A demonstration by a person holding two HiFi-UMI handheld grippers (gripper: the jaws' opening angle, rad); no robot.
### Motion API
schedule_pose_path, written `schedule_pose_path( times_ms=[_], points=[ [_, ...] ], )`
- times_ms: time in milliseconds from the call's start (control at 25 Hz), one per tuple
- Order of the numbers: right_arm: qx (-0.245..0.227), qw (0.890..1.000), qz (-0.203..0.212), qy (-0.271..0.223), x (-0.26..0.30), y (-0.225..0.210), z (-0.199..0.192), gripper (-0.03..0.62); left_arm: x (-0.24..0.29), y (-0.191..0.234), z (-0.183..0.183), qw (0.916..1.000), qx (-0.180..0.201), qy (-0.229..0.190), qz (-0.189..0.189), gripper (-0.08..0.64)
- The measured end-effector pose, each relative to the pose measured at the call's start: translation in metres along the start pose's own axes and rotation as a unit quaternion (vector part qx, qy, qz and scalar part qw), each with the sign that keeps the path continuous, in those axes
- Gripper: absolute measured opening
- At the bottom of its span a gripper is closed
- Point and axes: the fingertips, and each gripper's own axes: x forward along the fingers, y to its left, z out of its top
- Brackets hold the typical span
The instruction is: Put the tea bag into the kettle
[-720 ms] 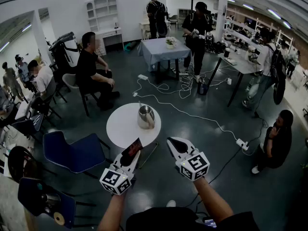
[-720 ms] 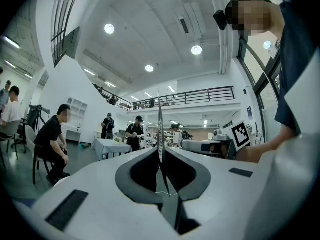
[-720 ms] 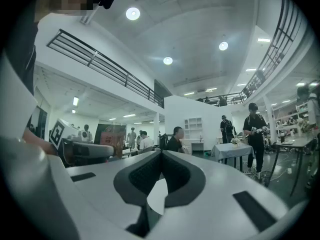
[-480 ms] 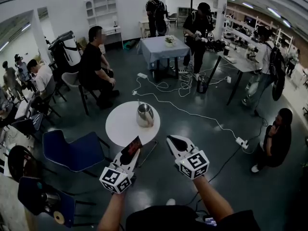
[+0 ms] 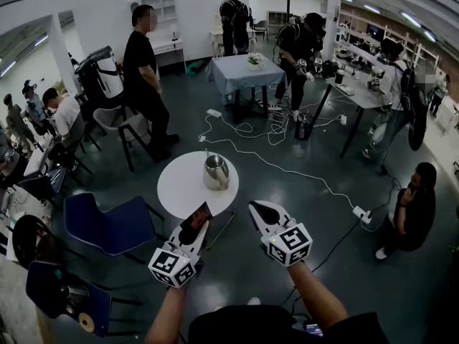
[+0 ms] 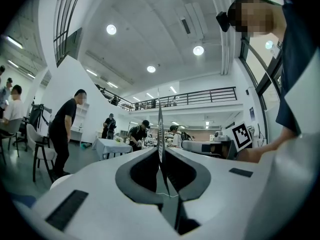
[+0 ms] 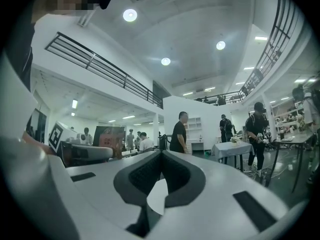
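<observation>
**A:** Which step are we on?

**B:** Carrying. Our left gripper (image 5: 201, 231) is clamped on the flat dark-red tea bag sachet (image 5: 196, 217), still short of the round steel kettle (image 5: 216, 172) on the white round table (image 5: 176, 192) farther out. Our right gripper (image 5: 255, 211) has its jaws together and empty.

**A:** And next?

**B:** We should reach farther and bring the sachet over the kettle's mouth.

**A:** What has changed?

**B:** We've barely moved. The person in black (image 5: 145, 77), far left, has stood up.

A round white table (image 5: 178, 192) is seen just ahead of the left gripper (image 5: 201, 226), and a blue chair (image 5: 107, 228) is set to that gripper's left. Beyond the right gripper (image 5: 255, 211), a white cable (image 5: 301, 175) is trailed across the floor (image 5: 337, 264) to what may be a power strip (image 5: 361, 213). Farther ahead, a cloth-covered table (image 5: 240, 74) is seen.
</observation>
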Motion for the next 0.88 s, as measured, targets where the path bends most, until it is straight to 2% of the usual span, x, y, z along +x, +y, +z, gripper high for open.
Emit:
schedule_pose_path(
  times_ms=[280, 640, 880],
  points=[
    [0.019, 1.000, 0.006, -0.006, -0.006, -0.017, -0.005, 0.017, 0.013, -0.006, -0.011, 1.0000, -0.004, 0.000, 0.008, 0.038],
    [0.023, 1.000, 0.004, 0.003, -0.018, -0.054, -0.020, 0.017, 0.042, -0.020, -0.028, 0.9998, -0.012, 0.002, 0.014, 0.038],
    [0.022, 1.000, 0.006, 0.003, -0.023, -0.067, -0.015, 0.017, 0.054, -0.025, -0.027, 0.9997, -0.015, 0.003, 0.019, 0.038]
  ],
)
